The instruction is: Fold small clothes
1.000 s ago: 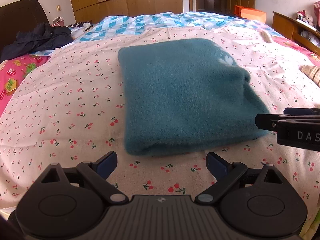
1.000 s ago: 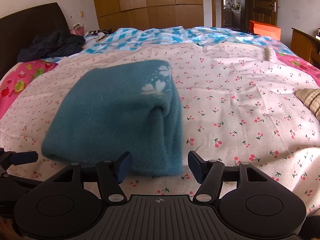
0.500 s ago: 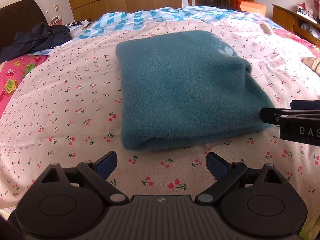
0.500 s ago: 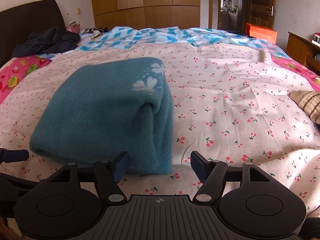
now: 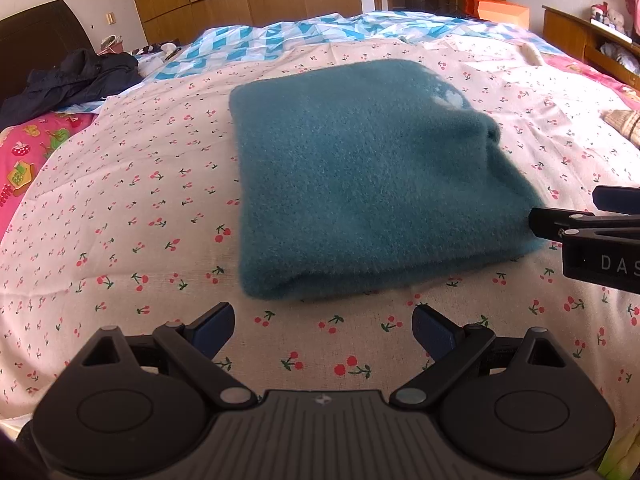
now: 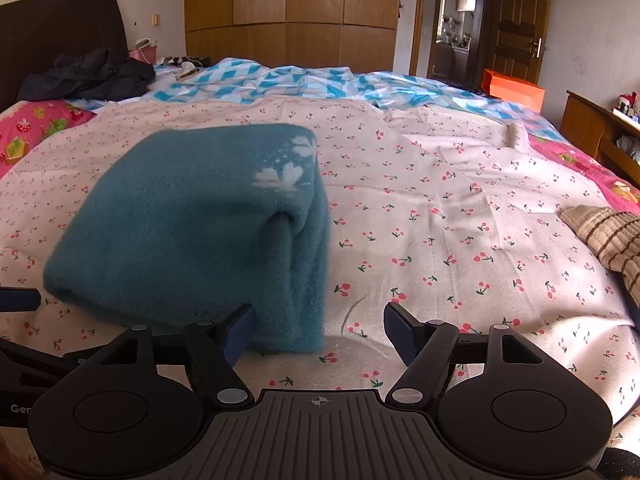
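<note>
A teal fleece garment (image 5: 360,184) with a white flower print lies folded into a thick rectangle on the cherry-print sheet (image 5: 152,208). My left gripper (image 5: 324,328) is open just short of the garment's near edge, with only sheet between its fingers. My right gripper (image 6: 320,334) is low at the garment's near right corner (image 6: 304,320). Its jaws are opening, and the corner lies between the pads without being pressed. In the left wrist view the right gripper (image 5: 568,210) reaches in from the right, at the fold's edge. One finger of the left gripper (image 6: 20,299) shows at the left edge of the right wrist view.
A dark jacket (image 6: 88,74) lies by the headboard at the back left. A blue-and-white quilt (image 6: 304,80) covers the far side of the bed. At the right edge lies a striped beige garment (image 6: 608,236). An orange box (image 6: 514,90) and a wooden cabinet (image 6: 592,128) stand beyond.
The right gripper's jaws have spread wider around the garment's near corner, and its view has tipped up slightly. The left gripper and the garment have stayed put.
</note>
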Tool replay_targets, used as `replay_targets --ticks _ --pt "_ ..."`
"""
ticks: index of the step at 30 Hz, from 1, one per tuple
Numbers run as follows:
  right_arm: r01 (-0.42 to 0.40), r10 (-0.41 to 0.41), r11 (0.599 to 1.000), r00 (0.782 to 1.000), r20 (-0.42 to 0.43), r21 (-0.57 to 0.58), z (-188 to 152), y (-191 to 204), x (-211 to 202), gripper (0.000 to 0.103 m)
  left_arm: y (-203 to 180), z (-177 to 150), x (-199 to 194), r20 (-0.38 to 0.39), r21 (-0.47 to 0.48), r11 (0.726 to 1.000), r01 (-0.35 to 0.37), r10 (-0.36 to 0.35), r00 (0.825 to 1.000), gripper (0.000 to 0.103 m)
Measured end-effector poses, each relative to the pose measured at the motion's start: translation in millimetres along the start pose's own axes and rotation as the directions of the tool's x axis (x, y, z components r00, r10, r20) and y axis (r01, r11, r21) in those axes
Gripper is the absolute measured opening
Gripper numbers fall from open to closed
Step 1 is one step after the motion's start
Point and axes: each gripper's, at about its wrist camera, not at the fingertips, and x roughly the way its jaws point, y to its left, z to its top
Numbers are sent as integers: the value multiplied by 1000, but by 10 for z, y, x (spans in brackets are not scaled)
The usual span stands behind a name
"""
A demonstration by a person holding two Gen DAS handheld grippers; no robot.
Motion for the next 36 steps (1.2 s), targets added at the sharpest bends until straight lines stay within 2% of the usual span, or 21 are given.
replay_targets --ticks 36 --pt "9 -10 999 1000 -17 -34 -55 39 22 79 -23 -13 11 -3 11 1000 -7 7 1000 100"
